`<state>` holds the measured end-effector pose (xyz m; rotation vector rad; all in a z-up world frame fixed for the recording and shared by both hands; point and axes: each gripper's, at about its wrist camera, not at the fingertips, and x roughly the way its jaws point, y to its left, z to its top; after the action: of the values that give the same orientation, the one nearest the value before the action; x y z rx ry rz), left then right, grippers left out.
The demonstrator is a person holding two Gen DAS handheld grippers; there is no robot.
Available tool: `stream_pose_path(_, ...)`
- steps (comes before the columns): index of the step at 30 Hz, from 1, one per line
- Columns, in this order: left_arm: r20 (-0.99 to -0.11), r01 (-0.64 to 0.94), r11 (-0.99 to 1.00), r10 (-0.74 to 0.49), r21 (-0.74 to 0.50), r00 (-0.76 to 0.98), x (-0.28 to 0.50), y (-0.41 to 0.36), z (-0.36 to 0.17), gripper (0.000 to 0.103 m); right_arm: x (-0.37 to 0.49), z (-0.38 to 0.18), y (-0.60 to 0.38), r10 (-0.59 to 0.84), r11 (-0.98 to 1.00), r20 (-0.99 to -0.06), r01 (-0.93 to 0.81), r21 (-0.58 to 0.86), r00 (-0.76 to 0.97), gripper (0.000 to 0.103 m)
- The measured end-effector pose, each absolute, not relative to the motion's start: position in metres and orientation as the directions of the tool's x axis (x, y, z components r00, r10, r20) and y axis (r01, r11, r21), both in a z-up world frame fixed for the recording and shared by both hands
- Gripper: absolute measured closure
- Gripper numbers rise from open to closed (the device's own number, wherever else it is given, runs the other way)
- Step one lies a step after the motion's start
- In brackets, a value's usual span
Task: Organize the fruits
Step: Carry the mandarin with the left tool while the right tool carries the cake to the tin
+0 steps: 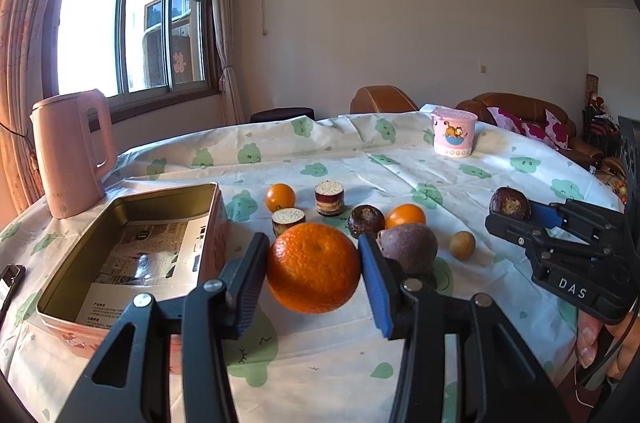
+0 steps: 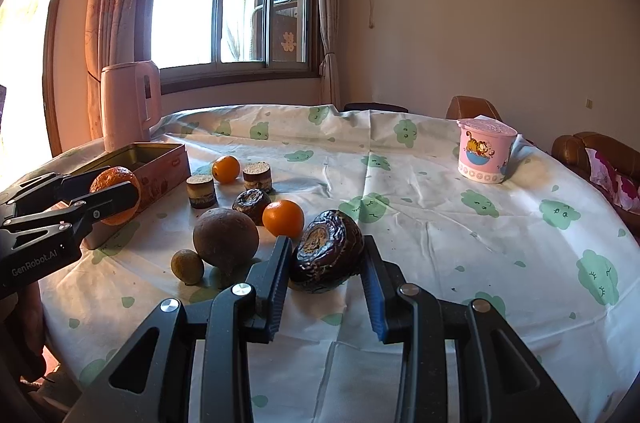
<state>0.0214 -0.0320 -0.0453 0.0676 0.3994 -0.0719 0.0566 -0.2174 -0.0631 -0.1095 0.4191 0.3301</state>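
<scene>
Both grippers are holding fruit up off the table, ready for the tin.

The left gripper (image 1: 314, 269) is clamping a big orange (image 1: 314, 267) just beside the open tin (image 1: 132, 251), while the right gripper (image 2: 326, 273) is gripping a dark wrinkled fruit (image 2: 326, 251) above the tablecloth (image 2: 460, 243). This looks like the carrying step; next, the orange probably needs moving over the tin's rim and lowering before the jaws part. More fruit is waiting on the cloth.

Black tongs (image 1: 314, 269), blue pads (image 1: 376, 287), silver screws, "DAS" lettering
</scene>
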Motion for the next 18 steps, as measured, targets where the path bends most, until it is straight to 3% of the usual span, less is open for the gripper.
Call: stream_pose_path(18, -0.348, 0.055, 0.998, -0.041, 0.029, 0.937, 0.012, -0.019, -0.039, 0.055, 0.05, -0.06, -0.211, 0.274, 0.941, -0.383, -0.328, -0.083, 0.882, 0.067)
